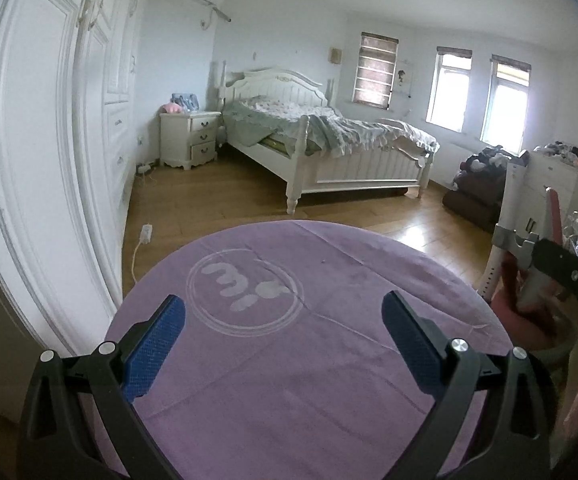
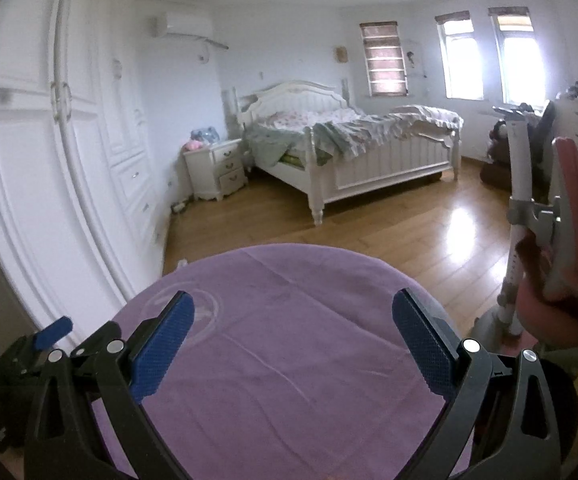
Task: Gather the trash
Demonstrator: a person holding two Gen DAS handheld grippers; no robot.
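A round table with a purple cloth (image 1: 309,360) lies under both grippers; it also shows in the right wrist view (image 2: 297,360). My left gripper (image 1: 283,326) is open and empty above the cloth, near a white round logo (image 1: 245,284). My right gripper (image 2: 293,322) is open and empty above the same cloth. Part of the right gripper (image 1: 569,276) shows at the right edge of the left wrist view, and the left gripper's blue pad (image 2: 53,330) at the left edge of the right wrist view. No trash shows on the cloth.
A white wardrobe (image 1: 49,140) lines the left wall. A white bed (image 1: 329,140) and nightstand (image 1: 189,140) stand at the far side. A pink chair (image 2: 561,272) stands right of the table. A power strip (image 1: 145,234) lies on the wooden floor.
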